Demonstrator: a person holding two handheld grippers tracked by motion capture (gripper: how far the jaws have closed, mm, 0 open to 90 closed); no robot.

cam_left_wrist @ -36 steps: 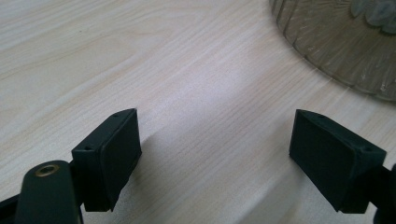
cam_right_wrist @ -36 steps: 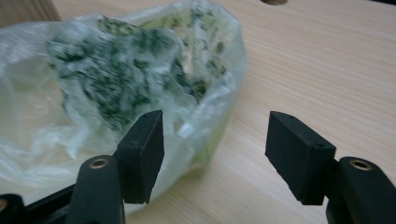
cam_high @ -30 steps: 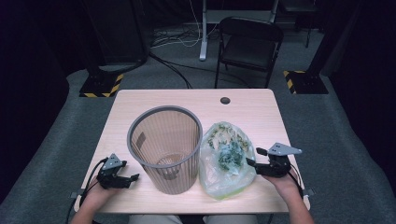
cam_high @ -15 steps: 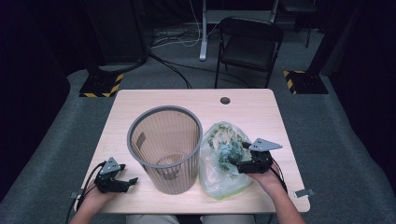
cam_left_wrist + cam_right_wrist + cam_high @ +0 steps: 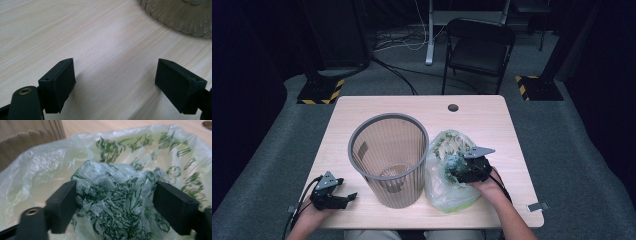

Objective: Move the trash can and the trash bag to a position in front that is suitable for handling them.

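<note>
where the light wooden table meets the person's side, two hand-held grippers are catalogued. left gripper: resting low near the table's front left corner, held by the left hand, jaws spread wide with bare wood between them and nothing held; in the left gripper view the ribbed base of the bin shows at the upper right, apart from the jaws. wastebasket: grey-brown mesh, upright, round rim open, standing near the table's centre between the two grippers. plastic bag: translucent pale green with dark green print, crumpled, lying on the table just right of the wastebasket and touching its side. right gripper: held by the right hand, pushed against the bag's right side; in the right gripper view its jaws stand apart on either side of a bunched fold of the bag, both pads touching the plastic. small dark round hole: near the table's far edge. black folding chair: on the grey floor beyond the table.
</note>
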